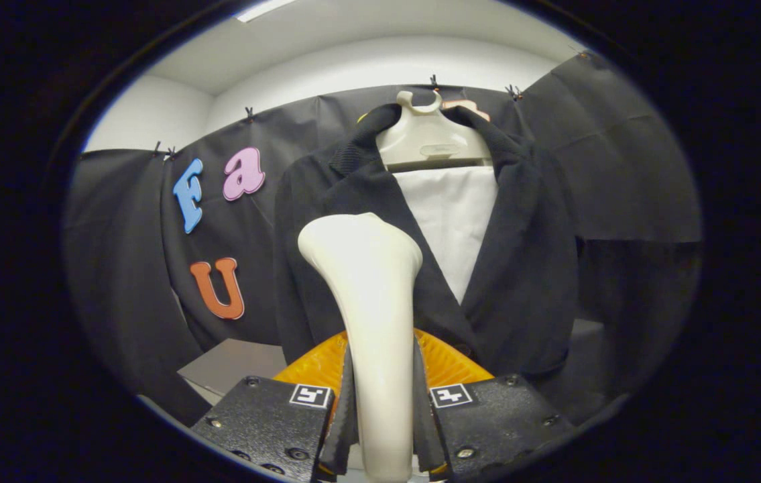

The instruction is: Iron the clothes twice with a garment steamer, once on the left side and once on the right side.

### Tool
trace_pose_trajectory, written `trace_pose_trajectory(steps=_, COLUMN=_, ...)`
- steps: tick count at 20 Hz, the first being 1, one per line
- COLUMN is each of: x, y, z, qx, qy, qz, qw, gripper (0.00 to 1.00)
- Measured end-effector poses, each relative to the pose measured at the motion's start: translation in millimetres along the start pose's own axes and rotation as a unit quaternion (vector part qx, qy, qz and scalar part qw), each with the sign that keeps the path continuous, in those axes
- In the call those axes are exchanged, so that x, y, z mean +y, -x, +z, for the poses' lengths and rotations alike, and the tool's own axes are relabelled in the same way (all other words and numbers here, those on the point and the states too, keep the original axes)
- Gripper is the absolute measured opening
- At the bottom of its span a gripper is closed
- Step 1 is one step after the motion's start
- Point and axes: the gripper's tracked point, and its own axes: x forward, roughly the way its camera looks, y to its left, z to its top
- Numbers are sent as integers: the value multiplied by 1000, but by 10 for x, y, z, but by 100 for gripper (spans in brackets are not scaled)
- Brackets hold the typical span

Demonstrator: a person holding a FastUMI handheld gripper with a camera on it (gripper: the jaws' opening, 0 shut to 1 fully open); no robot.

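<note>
A cream garment steamer point(370, 295) stands upright between my fingers, its handle clamped by both pads and its broad head raised in front of the jacket. My gripper point(383, 409) is shut on that handle. Beyond it a black jacket point(521, 268) hangs on a cream hanger point(428, 137) over a white panel point(455, 215). The steamer head sits before the jacket's left front panel point(313, 268), close to the lapel; whether it touches the cloth cannot be told.
An orange ribbed object point(316, 365) lies just behind my fingers, below the jacket's hem. A grey flat surface point(229, 362) shows low on the left of it. Black cloth walls close the booth behind and at both sides.
</note>
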Motion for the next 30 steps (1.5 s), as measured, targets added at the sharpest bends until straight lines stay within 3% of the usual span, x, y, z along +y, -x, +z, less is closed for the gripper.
trace_pose_trajectory(steps=30, x=-553, y=217, z=-1564, qx=140, qy=3, qz=-51, qw=989, gripper=41)
